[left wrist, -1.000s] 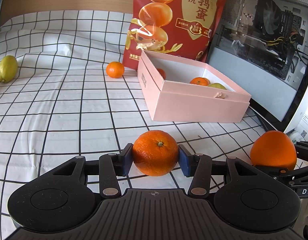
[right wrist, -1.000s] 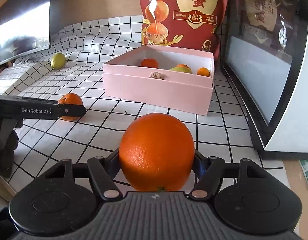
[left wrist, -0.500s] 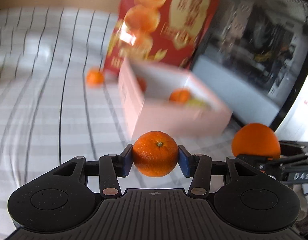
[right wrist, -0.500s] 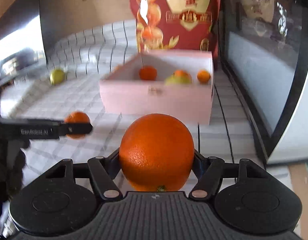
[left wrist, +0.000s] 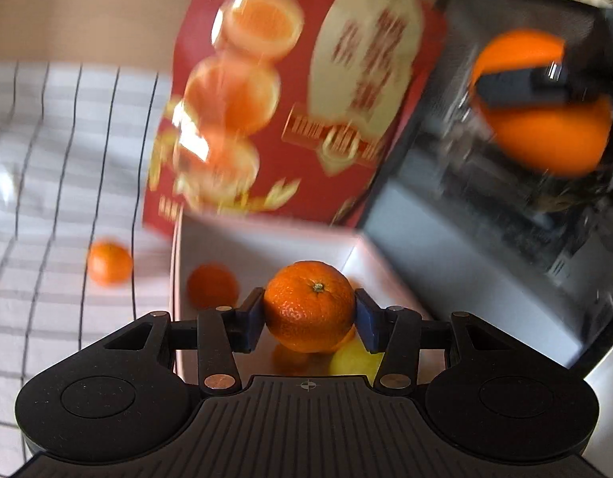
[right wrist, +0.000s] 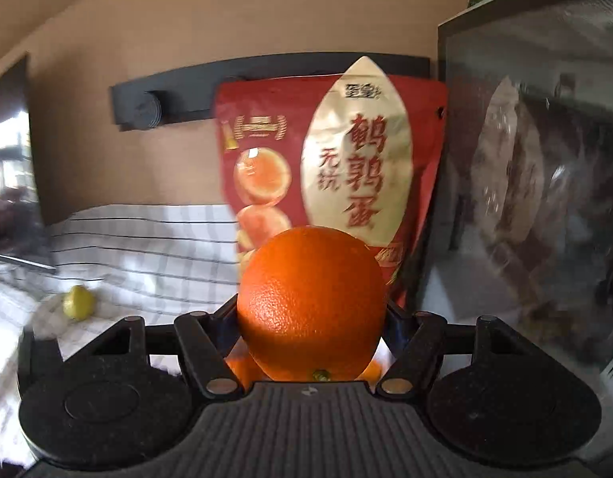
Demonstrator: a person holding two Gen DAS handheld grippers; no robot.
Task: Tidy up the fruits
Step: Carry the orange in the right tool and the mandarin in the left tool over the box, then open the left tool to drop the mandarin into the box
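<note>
A white cloth with a black grid [left wrist: 47,183] covers the table, running back to a tan wall [right wrist: 187,32]. A red snack bag [left wrist: 290,99] with gold lettering stands at the back, at about 12 o'clock in both views, and a dark glass-sided computer case [right wrist: 537,183] rises at 2 o'clock beside it. A black bar [right wrist: 266,79] is fixed to the wall behind the bag.

Just in front of the bag sits a pink box [left wrist: 266,239], open at the top. Inside it, one tangerine [left wrist: 212,285] lies near the left wall, and a yellow-green fruit [left wrist: 352,358] shows low at 6 o'clock under the held fruit; the blur hides whatever else is in there. A loose tangerine [left wrist: 109,262] rests on the cloth just left of the box, at 9 o'clock. A small green fruit [right wrist: 79,302] lies well apart on the cloth, at 9 o'clock in the right view.

The left gripper [left wrist: 309,312] is above the open box, its blue pads [left wrist: 252,314] clamped against both sides of a small tangerine [left wrist: 309,304], stem toward the camera. The right gripper [right wrist: 312,318] is raised high, level with the bag, and squeezes a big orange [right wrist: 311,302] between its fingers; in the left view it appears up at 2 o'clock against the case.
</note>
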